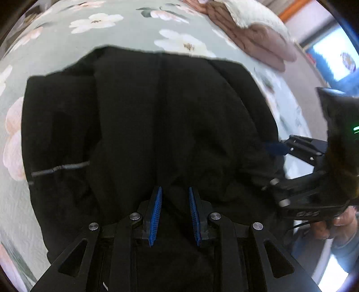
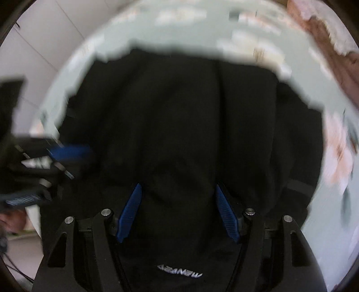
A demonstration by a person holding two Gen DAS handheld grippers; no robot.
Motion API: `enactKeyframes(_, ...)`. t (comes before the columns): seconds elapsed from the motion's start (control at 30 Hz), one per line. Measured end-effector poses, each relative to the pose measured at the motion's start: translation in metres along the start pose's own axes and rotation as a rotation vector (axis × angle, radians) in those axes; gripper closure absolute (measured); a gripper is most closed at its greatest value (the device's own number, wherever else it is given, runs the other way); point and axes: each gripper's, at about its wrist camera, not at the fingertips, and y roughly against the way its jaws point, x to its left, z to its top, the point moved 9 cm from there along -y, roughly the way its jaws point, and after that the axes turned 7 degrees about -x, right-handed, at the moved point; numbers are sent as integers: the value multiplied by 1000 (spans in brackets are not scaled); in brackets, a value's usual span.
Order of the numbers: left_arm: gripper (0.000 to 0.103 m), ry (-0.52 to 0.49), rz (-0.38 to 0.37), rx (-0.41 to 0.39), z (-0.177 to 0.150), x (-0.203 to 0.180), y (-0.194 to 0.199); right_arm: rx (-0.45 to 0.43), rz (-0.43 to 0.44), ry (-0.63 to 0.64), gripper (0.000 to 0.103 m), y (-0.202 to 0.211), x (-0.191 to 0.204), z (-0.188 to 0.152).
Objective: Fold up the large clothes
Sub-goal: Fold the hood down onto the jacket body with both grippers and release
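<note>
A large black garment (image 1: 157, 125) lies partly folded on a pale green floral bedspread (image 1: 125, 29). A grey stripe shows on its left part. My left gripper (image 1: 175, 191) hovers over the garment's near edge with its blue pads apart and nothing between them. My right gripper (image 1: 274, 149) appears at the right of the left wrist view, at the garment's right edge. In the right wrist view the garment (image 2: 190, 125) fills the middle, with a white logo (image 2: 179, 273) near the bottom. My right gripper (image 2: 178, 191) is wide open over the cloth. The left gripper (image 2: 67, 152) shows blurred at the left.
A folded pink blanket (image 1: 258, 38) with a cream knit cloth (image 1: 251, 13) on it lies at the bed's far right. A window (image 1: 332, 60) is beyond. A white wall (image 2: 33, 45) stands left of the bed in the right wrist view.
</note>
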Motion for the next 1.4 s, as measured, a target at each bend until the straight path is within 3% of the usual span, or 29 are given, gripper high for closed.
enactKeyframes(0.2,76,24,2,-21,-2,-2,-9,-52,-60,4,31,-5,-5,-4)
enactKeyframes(0.37,76,-5,-70,-79,-4,-8,35,-152,69,-62,30,46,0,-7)
enactKeyframes(0.43,76,-4,-111,-100,-6,-12,49,-185,56,-42,30,58,1,-13)
enactKeyframes(0.5,76,0,-130,-92,-14,-9,51,-164,24,-12,31,45,2,-28)
enactKeyframes(0.63,76,55,-123,-23,-35,10,13,-67,-59,-11,31,4,4,-49)
enactKeyframes(0.73,77,124,-151,-15,-39,19,-5,-102,-98,6,28,0,4,-49)
enactKeyframes(0.9,77,54,-157,-48,-43,19,-5,-158,-134,-5,24,1,10,-58)
enactKeyframes(1.27,77,113,-150,-94,-52,18,-7,-216,-183,-3,23,-2,37,-80)
enactKeyframes(1.4,77,225,-222,-107,-57,24,-2,-223,-186,18,23,-5,47,-86)
